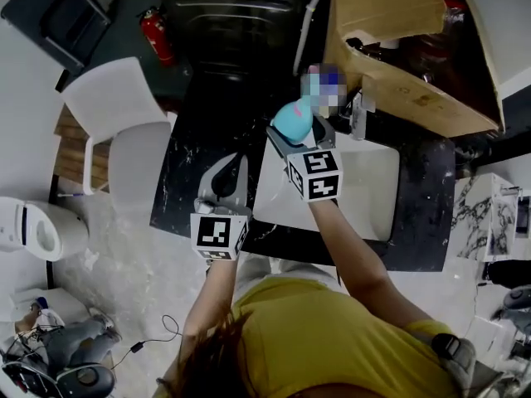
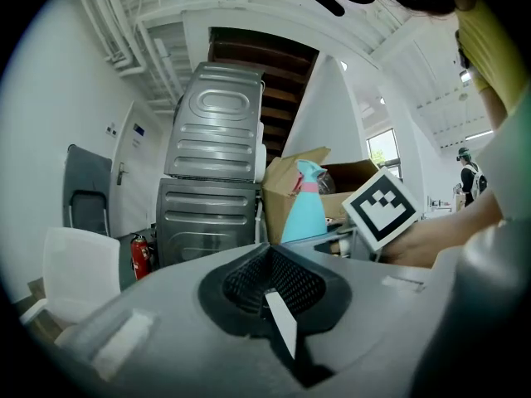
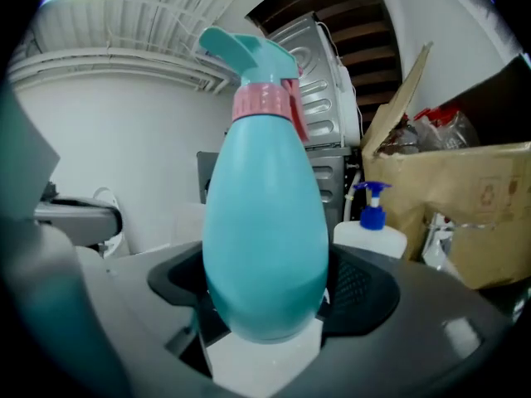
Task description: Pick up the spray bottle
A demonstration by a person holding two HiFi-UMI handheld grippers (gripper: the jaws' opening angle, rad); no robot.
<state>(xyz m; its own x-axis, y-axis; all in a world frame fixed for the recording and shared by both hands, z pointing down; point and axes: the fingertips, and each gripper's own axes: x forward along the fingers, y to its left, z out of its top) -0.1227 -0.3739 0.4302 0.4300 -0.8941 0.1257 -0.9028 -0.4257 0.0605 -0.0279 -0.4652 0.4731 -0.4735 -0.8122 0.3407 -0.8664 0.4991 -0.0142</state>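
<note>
Spray bottle (image 3: 265, 222) stands upright at frame centre, long axis vertical, nozzle aimed at the upper left. Right gripper (image 1: 297, 136) jaws clamp its lower body from both sides. Left gripper (image 2: 279, 309) jaws are pressed together, empty.

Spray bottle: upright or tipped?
Upright. The spray bottle stands nozzle-up, its body clamped in the right tongs.

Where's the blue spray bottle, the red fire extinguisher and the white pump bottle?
spray bottle (image 3: 265, 222), right gripper view, middle of its teal body.
fire extinguisher (image 1: 157, 36), head view, red cylinder.
pump bottle (image 3: 371, 237), right gripper view, white shoulder.
</note>
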